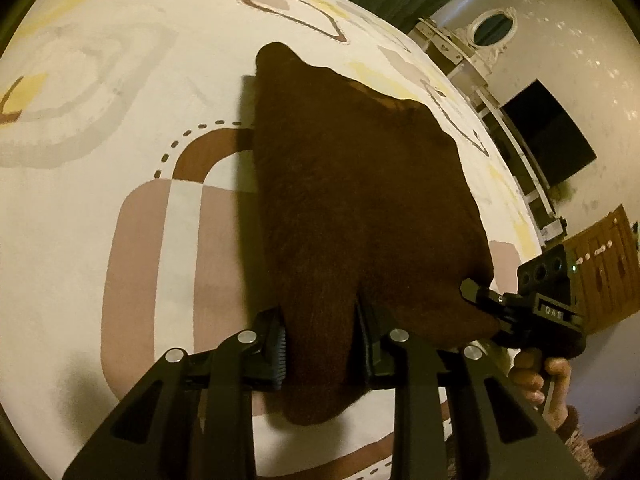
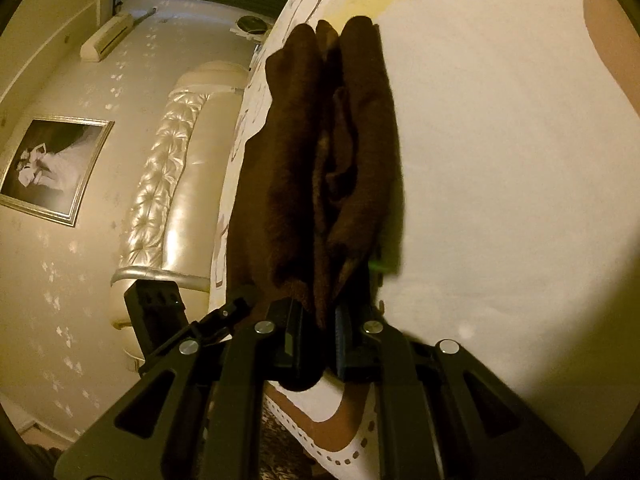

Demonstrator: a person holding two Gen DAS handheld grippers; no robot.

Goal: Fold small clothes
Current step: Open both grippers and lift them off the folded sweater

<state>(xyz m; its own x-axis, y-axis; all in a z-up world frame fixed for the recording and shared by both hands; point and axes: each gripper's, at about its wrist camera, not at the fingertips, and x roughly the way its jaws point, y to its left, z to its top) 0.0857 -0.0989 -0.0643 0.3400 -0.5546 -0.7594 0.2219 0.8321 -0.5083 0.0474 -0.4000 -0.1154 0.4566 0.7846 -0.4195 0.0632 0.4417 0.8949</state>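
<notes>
A dark brown fuzzy garment (image 1: pixel 352 180) is lifted off a patterned cream bedspread (image 1: pixel 120 100) and hangs bunched between both grippers. In the left wrist view my left gripper (image 1: pixel 320 332) is shut on one thick fold at the garment's near edge, with cloth spilling below the pads. My right gripper (image 1: pixel 476 292) pinches the garment's right corner, with a person's hand (image 1: pixel 536 380) on its handle. From the right wrist view the garment (image 2: pixel 332 152) runs away in long vertical folds, and my right gripper (image 2: pixel 320 320) is shut on its near end. My left gripper (image 2: pixel 230 310) shows at the garment's left edge.
The bedspread (image 2: pixel 500 160) stretches wide around the garment. A tufted cream headboard (image 2: pixel 172 168) and a framed picture (image 2: pixel 52 168) stand beyond the bed's edge. A dark screen (image 1: pixel 552 136) and a wooden cabinet (image 1: pixel 604 264) are at the far right.
</notes>
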